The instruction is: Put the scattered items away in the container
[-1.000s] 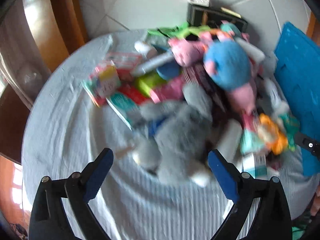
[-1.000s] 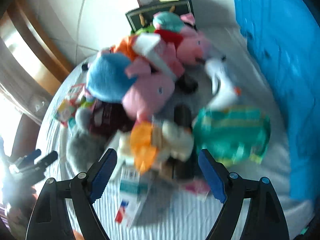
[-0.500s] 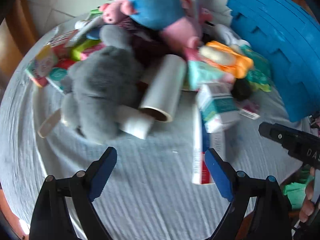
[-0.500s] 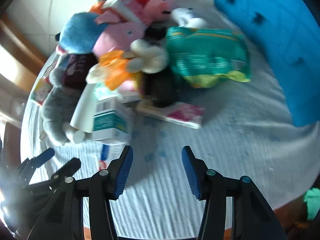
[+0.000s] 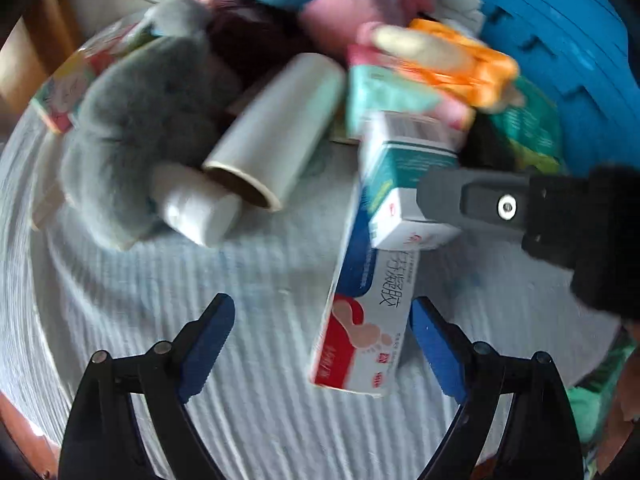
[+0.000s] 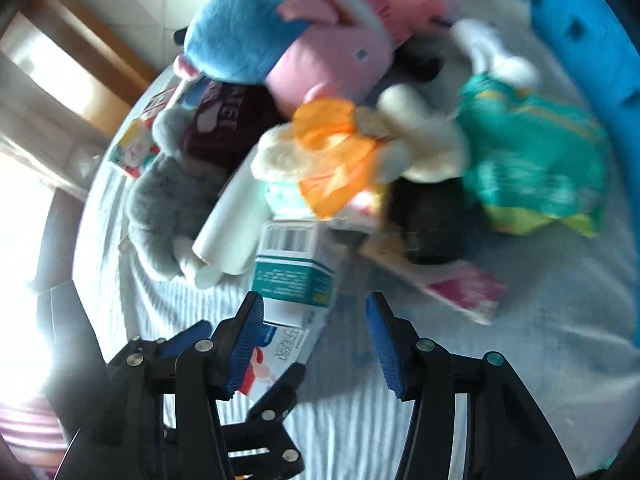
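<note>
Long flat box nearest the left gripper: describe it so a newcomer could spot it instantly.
Start at the toy pile on the white ribbed cloth, then drop to its near edge below the teal carton. The long flat box lies there alone, partly under that carton; unlike its neighbours, it is white and blue with a red end bearing a footprint.

Two rolls point(image 5: 276, 132); one grey plush point(image 5: 144, 120); one blue bin point(image 5: 568, 40)
</note>
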A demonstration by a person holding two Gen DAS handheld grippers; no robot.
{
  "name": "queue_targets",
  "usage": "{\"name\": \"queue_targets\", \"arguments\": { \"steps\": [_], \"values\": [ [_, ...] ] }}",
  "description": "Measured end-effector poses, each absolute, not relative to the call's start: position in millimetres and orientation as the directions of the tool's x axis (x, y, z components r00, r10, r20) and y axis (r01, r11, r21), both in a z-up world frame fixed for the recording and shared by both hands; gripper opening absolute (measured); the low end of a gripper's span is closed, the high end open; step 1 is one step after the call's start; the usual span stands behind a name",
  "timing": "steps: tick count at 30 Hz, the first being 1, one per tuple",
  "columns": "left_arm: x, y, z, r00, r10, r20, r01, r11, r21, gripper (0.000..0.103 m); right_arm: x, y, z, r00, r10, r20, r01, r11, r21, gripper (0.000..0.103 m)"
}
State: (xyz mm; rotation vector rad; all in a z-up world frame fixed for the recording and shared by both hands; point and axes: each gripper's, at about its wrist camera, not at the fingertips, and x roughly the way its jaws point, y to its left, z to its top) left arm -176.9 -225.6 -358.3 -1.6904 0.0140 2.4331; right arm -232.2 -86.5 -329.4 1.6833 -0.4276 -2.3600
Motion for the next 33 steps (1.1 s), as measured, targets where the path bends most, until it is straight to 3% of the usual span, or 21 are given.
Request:
{"name": "queue_targets", "arguments": {
  "steps": [4,6,7,8,12,14,16,21,25,29,33],
  "values": [
    [-179.7,-234.0,-360.3,-0.361,0.103,-0.927,-0.140,-0.989,-0.055,0.086,-236.1,-89.5,-330.7,-0.351,-0.325,-0.878,0.031,-0.941,0.337,0.057],
    [-180.8,-234.6,-357.2,-0.374,0.077,-0.924,-0.137,-0.990,-0.027,0.071,-230.8,-77.3,-324.3,-0.369,-0.261,-0.892,-0.006,-0.959,0.283,0.047],
    [-181.7,-236.1,-355.0,-0.383,0.063,-0.922,-0.130,-0.991,-0.013,0.071,-225.9,-66.3,-322.4,-0.374,-0.205,-0.905,-0.034,-0.972,0.235,0.036],
    [-183.2,-238.7,-353.6,-0.381,0.070,-0.922,-0.124,-0.992,-0.024,0.071,-221.1,-54.3,-322.9,-0.370,-0.160,-0.915,-0.062,-0.979,0.196,0.035],
    [-183.0,-231.1,-345.1,-0.363,0.128,-0.923,-0.172,-0.983,-0.068,0.071,-202.0,-16.2,-332.9,-0.327,-0.110,-0.938,-0.130,-0.979,0.160,0.035],
    [-178.5,-221.9,-336.1,-0.393,0.123,-0.911,-0.209,-0.977,-0.042,0.072,-192.8,-13.7,-330.6,-0.342,-0.129,-0.931,-0.131,-0.974,0.184,0.040],
    [-178.4,-214.2,-334.2,-0.407,0.109,-0.907,-0.241,-0.971,-0.009,0.079,-186.7,-21.5,-327.8,-0.357,-0.171,-0.918,-0.108,-0.969,0.222,0.044],
    [-185.7,-209.7,-366.5,-0.320,0.077,-0.944,-0.263,-0.965,0.010,0.081,-184.5,-40.9,-339.8,-0.333,-0.210,-0.919,-0.107,-0.960,0.258,0.045],
    [-168.5,-217.3,-367.4,-0.328,0.107,-0.938,-0.251,-0.968,-0.022,0.073,-187.2,-49.2,-347.6,-0.318,-0.223,-0.921,-0.107,-0.957,0.269,0.058],
    [-150.3,-224.6,-366.6,-0.302,0.119,-0.946,-0.266,-0.963,-0.036,0.069,-197.1,-64.4,-358.1,-0.303,-0.245,-0.921,-0.081,-0.956,0.281,0.058],
    [-135.2,-240.8,-352.7,-0.305,0.129,-0.943,-0.258,-0.965,-0.049,0.069,-203.6,-59.2,-353.0,-0.341,-0.129,-0.931,-0.157,-0.969,0.191,0.057]
  ]
}}
